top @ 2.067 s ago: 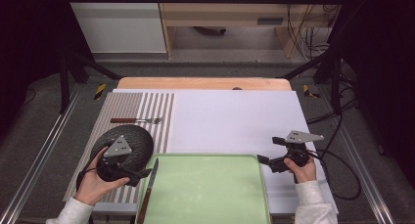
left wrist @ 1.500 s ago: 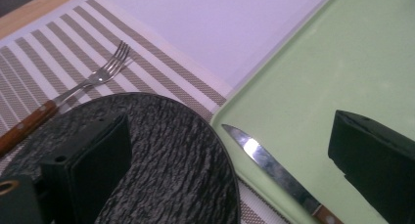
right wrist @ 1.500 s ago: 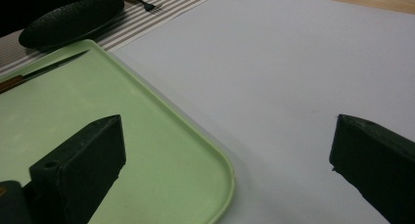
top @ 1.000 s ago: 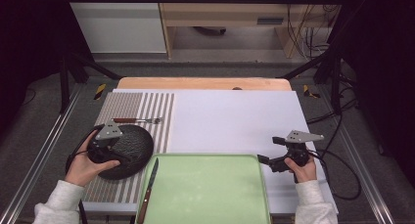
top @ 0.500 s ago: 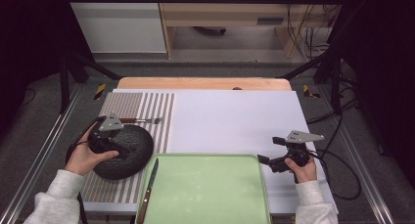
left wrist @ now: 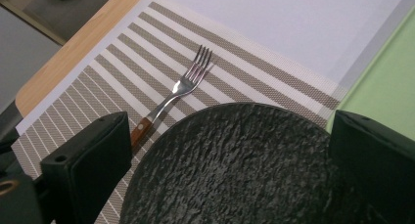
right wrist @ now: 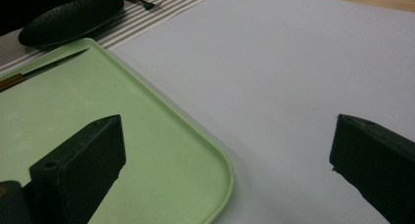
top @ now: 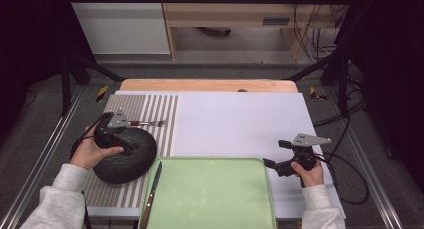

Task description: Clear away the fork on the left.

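High view: left tongs (top: 121, 137) spread wide over the black plate (top: 125, 156), not pinching it; plate lies on striped placemat (top: 150, 109), fork (top: 150, 123) just beyond; right tongs (top: 280, 154) spread, empty, beside green tray (top: 210, 189); knife (top: 151, 191) on tray's left edge.

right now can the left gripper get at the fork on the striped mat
Probably yes: the left gripper is open above the black plate, and the fork lies uncovered just beyond the plate's rim.
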Action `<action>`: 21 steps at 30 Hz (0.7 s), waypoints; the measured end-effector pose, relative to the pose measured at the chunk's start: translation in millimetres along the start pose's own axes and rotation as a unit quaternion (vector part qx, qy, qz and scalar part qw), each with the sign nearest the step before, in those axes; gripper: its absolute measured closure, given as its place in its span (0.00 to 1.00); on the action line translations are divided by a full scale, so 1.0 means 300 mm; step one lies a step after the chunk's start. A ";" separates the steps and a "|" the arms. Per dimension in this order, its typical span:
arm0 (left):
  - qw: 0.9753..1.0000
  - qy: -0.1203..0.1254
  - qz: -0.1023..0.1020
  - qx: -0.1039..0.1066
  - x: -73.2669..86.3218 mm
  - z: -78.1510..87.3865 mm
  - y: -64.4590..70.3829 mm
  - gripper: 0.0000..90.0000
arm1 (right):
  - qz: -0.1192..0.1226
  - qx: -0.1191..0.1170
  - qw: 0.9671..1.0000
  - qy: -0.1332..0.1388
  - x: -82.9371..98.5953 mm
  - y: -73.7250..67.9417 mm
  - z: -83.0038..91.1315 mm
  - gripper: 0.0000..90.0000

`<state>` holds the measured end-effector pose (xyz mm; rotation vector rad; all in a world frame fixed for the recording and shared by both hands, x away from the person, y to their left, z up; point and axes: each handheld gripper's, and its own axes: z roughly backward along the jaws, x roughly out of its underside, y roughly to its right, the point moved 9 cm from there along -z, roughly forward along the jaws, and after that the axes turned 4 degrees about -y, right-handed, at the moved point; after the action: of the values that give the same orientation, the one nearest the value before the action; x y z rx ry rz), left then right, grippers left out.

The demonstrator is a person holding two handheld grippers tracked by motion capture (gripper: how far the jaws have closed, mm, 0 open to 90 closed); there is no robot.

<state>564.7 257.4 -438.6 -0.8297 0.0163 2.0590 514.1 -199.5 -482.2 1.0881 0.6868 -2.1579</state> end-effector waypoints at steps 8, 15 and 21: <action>0.999 -0.015 -0.028 -0.021 0.014 -0.028 -0.040 0.03 | 0.000 0.000 1.000 -0.001 0.002 0.001 -0.001 0.01; 0.998 -0.016 -0.038 -0.045 0.018 -0.044 -0.084 0.03 | 0.001 0.001 1.000 -0.002 0.003 0.003 -0.002 0.01; 0.997 -0.019 -0.035 -0.061 0.030 -0.053 -0.134 0.03 | 0.001 0.002 1.000 -0.004 0.005 0.003 -0.005 0.01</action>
<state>599.9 283.3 -444.5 -0.8527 -0.1596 2.0249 514.7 -199.5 -484.2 1.0822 0.6781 -2.1603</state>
